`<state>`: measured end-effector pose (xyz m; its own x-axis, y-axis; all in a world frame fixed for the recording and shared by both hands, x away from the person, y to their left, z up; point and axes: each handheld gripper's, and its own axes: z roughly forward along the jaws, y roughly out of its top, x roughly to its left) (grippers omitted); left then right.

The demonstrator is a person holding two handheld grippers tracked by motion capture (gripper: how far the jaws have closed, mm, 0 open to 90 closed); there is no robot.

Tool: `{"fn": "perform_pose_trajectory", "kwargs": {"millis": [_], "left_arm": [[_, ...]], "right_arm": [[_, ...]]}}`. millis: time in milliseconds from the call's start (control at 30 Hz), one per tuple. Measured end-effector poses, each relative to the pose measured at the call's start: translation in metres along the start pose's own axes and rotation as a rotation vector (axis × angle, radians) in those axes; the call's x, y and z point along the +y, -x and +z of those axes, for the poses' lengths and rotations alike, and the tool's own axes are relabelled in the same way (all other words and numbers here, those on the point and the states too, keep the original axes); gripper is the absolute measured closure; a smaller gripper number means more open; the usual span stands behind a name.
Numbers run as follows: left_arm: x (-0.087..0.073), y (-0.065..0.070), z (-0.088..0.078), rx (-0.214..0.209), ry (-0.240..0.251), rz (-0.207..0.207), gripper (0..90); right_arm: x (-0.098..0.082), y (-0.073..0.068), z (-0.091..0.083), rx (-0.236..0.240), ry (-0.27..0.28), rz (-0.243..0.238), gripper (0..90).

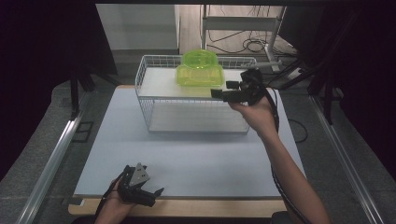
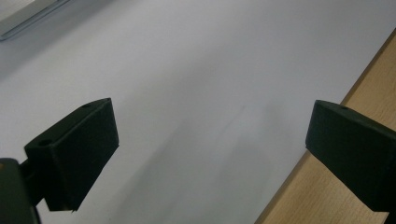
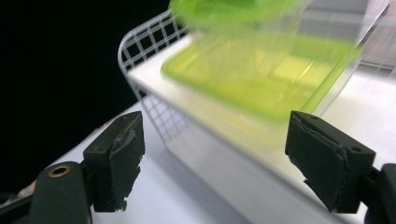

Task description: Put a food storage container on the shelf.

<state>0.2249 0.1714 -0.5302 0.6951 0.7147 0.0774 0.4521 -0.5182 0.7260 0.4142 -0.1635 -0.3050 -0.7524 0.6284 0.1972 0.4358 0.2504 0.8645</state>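
Green translucent container (image 1: 200, 69) sits on the top shelf of the white wire rack (image 1: 148, 100), toward the rack's back-right part, lidded and upright as far as the high view shows. Rack stands on the table (image 1: 187, 158), on its far half.

Right gripper (image 1: 223, 91) hovers just off the rack's right front corner, near the container but not touching it. Its jaws are spread wide with nothing between them; the right gripper view has the container (image 3: 261, 70) ahead of and above the jaw line, blurred.

Left gripper (image 1: 148, 189) rests at the table's near edge, well apart from the rack, jaws released and empty, pale table surface (image 2: 196, 93) between them.

Step in hand, as judged: either reaching for the container or just after letting it go, can't tell which.

If going for a grasp:
- keep the jaws wide until they straddle the container's near wall or lid rim
- come in level over the rack's wire lip, don't snag the mesh
- clear plastic looks slick, so close on the rim, not the smooth side
- lift straight up before pulling away from the rack
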Motion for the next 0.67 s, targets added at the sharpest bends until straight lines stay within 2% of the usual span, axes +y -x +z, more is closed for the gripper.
{"fn": "perform_pose_trajectory", "kwargs": {"millis": [133, 267, 400, 467, 567, 667], "left_arm": [[0.0, 0.0, 0.0, 0.005, 0.001, 0.007, 2.4], [-0.001, 0.0, 0.0, 0.006, 0.005, 0.004, 2.4], [-0.001, 0.001, 0.001, 0.005, 0.003, 0.007, 2.3], [-0.002, 0.002, 0.002, 0.003, 0.005, 0.009, 2.3], [-0.003, 0.001, 0.002, 0.01, -0.001, 0.018, 2.2], [-0.004, -0.001, 0.002, 0.016, 0.002, 0.011, 2.2]], "right_arm": [[-0.041, -0.009, 0.003, 0.007, -0.018, -0.032, 17.8], [-0.1, -0.014, 0.007, 0.002, -0.063, -0.044, 14.8], [-0.161, -0.015, 0.01, -0.043, -0.111, -0.083, 12.9], [-0.187, -0.014, 0.009, -0.071, -0.108, -0.106, 11.3], [-0.215, -0.01, 0.009, -0.081, -0.156, -0.103, 10.6], [-0.227, -0.007, 0.012, -0.075, -0.209, -0.084, 9.8]]}}
